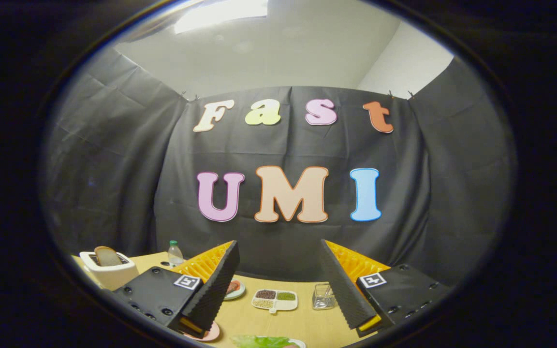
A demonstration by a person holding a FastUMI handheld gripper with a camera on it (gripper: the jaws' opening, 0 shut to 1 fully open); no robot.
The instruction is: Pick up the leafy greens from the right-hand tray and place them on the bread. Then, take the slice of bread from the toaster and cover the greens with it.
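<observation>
My gripper [278, 326] is held above the wooden table [302, 319] with its fingers wide apart and nothing between them. The leafy greens [261, 341] lie low between the fingertips, on a white tray [299, 343] whose rim just shows. A white toaster [109, 270] stands beyond the left finger at the table's far left corner, with a slice of bread [107, 256] sticking up out of its slot. A pink plate [211, 333] peeks out under the left fingertip; what lies on it is hidden.
Beyond the fingers sit a white divided dish [274, 299] of seeds and spices, a small plate [235, 289] with reddish slices, a clear glass container [323, 296] and a small bottle [175, 253] with a green cap near the toaster.
</observation>
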